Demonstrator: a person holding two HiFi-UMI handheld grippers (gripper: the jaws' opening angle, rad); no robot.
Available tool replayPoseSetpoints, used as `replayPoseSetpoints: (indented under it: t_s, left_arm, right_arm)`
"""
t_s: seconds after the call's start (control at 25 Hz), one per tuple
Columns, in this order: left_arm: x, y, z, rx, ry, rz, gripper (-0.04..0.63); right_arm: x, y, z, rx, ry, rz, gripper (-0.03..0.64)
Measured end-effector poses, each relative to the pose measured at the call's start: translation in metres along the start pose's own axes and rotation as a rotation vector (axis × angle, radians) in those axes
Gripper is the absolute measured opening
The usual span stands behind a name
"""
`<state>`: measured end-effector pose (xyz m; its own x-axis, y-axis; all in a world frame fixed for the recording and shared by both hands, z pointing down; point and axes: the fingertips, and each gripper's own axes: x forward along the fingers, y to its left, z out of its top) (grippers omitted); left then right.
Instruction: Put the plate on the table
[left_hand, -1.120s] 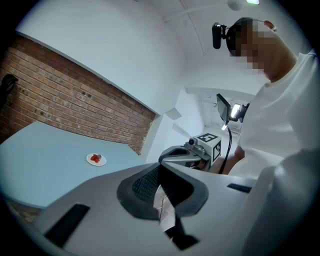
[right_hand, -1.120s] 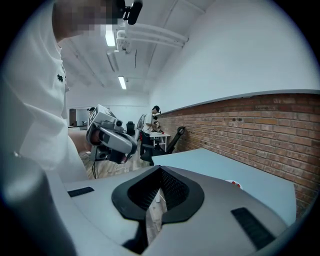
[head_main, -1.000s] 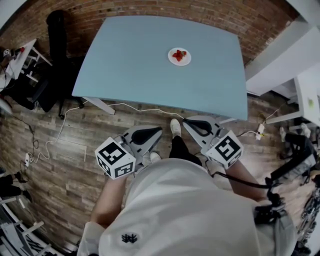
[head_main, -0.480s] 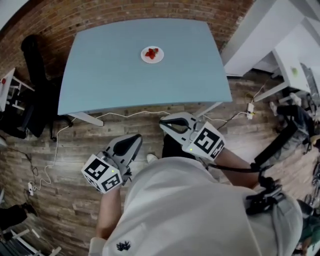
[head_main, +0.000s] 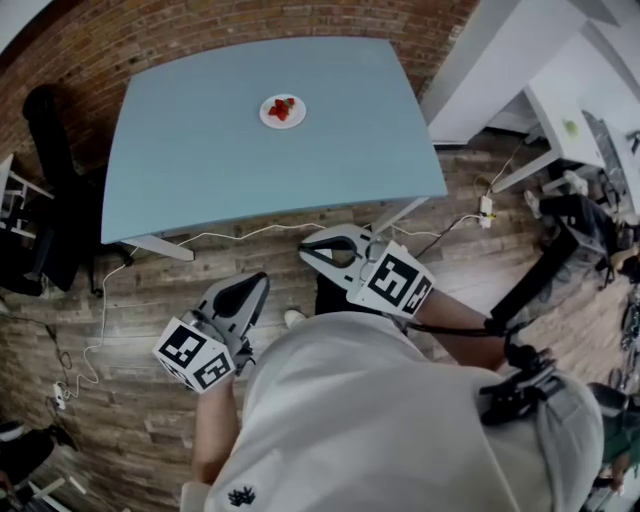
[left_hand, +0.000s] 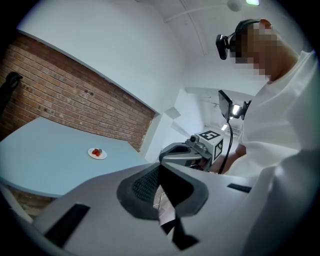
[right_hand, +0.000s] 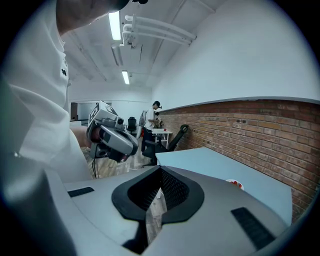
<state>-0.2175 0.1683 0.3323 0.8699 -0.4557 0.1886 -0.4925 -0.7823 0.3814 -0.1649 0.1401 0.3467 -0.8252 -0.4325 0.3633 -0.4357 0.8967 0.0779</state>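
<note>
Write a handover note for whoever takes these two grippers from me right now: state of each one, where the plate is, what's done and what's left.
Left gripper: fingers shut, nothing between them.
Right gripper: fingers shut, empty too.
Both are held close to the body over the wood floor, on the near side of the table, not touching it.
Plate: flat on the table toward its far side, with red food on it.
Done: the plate is on the table.
Left: nothing that shows for the plate; the job looks finished.
</note>
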Motion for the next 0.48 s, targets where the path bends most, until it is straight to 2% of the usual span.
replayPoseSetpoints:
  t_s: [0.48]
  left_arm:
    - [0.016, 0.021, 0.005, -0.020, 0.016, 0.010, 0.000]
  right_arm:
    - [0.013, -0.027, -0.005, 0.014, 0.006, 0.009, 0.008]
